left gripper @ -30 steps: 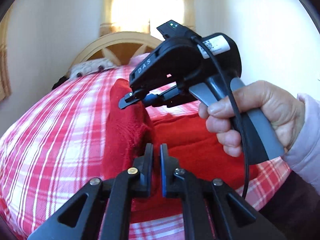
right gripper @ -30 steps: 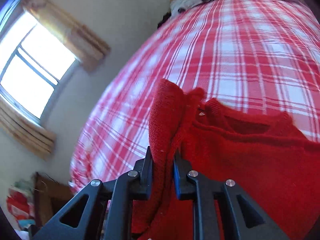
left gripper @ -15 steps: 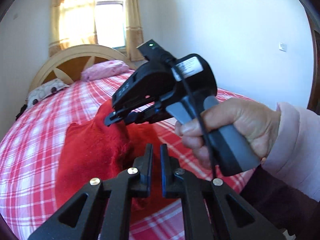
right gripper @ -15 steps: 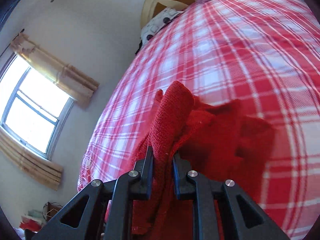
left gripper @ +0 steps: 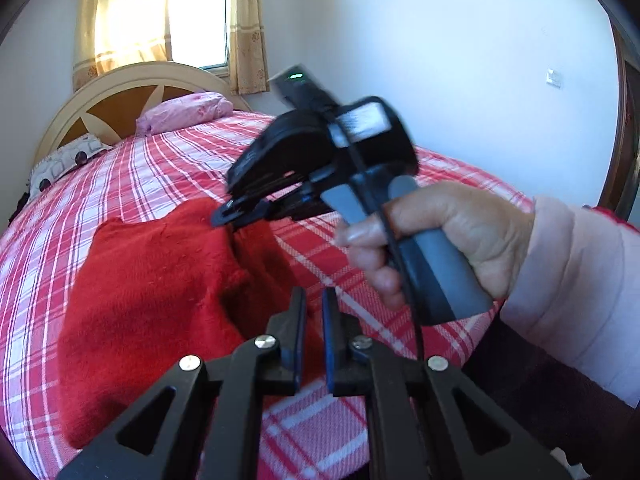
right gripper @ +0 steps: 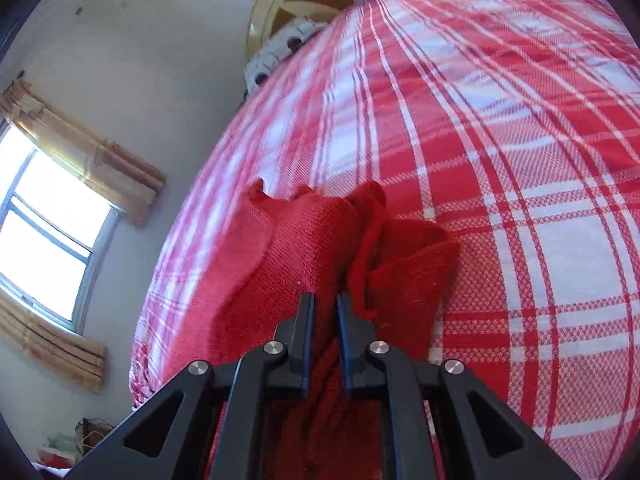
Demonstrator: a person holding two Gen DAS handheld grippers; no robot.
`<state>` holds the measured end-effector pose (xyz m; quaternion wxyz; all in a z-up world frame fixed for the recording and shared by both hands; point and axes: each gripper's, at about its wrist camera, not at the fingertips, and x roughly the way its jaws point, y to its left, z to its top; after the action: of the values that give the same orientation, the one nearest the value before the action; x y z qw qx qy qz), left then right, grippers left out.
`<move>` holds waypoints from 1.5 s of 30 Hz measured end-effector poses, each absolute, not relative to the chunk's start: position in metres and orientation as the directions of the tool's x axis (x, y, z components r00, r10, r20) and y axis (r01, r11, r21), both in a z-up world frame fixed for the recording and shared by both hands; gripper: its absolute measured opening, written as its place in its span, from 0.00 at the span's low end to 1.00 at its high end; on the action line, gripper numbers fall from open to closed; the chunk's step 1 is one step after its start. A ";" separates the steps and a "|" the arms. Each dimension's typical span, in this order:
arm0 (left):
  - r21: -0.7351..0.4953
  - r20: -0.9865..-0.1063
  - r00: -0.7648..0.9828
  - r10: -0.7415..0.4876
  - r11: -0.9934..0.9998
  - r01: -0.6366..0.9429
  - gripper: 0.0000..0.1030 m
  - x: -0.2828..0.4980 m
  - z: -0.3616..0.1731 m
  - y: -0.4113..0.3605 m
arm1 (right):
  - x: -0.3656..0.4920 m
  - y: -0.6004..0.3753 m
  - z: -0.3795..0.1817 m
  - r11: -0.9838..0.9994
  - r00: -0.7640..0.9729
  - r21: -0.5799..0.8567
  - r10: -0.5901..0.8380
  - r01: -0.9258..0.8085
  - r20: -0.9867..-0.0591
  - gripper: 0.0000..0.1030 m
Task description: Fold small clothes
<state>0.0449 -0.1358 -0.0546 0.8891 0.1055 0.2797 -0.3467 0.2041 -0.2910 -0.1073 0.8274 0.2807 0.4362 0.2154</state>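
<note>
A red knitted sweater [left gripper: 148, 292] is seen on the bed with the red and white checked sheet [left gripper: 132, 176]. In the left wrist view it lies at about 9 o'clock from the left gripper [left gripper: 314, 332]. It is bunched up, with one side already laid over the rest, so one fold seems to be part way done.

The right gripper [right gripper: 323, 320] is held by the person's right hand [left gripper: 440, 240]. Its jaws are pressed tight on a thick edge of the sweater, and the cloth is seen going in between them. In the right wrist view the red cloth rises toward 12 o'clock from the jaws, and a loose flap sits at about 2 o'clock.

The left gripper's jaws are nearly together with only a thin gap. Red cloth is seen behind the gap, but it cannot be told if any cloth is being pinched there.

The sweater is not yet flat or neat. Lumps and a deep crease are seen near the middle. The held edge probably needs to be laid down and let go, and then more folds are likely needed.

A pink pillow [left gripper: 186, 110] and a spotted pillow [left gripper: 64, 160] are seen near the headboard [left gripper: 120, 84], at about 11 o'clock.
</note>
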 end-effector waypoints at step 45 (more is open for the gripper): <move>-0.305 -0.688 0.674 -0.271 0.950 0.071 0.80 0.148 -0.104 0.046 | 0.129 -0.199 -0.111 0.869 0.665 0.481 0.427 -0.115 -0.613 0.59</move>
<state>0.1479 0.0459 -0.1044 0.9059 -0.1273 0.3928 -0.0943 0.1290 -0.1989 -0.1105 0.8890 0.2051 0.3800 0.1526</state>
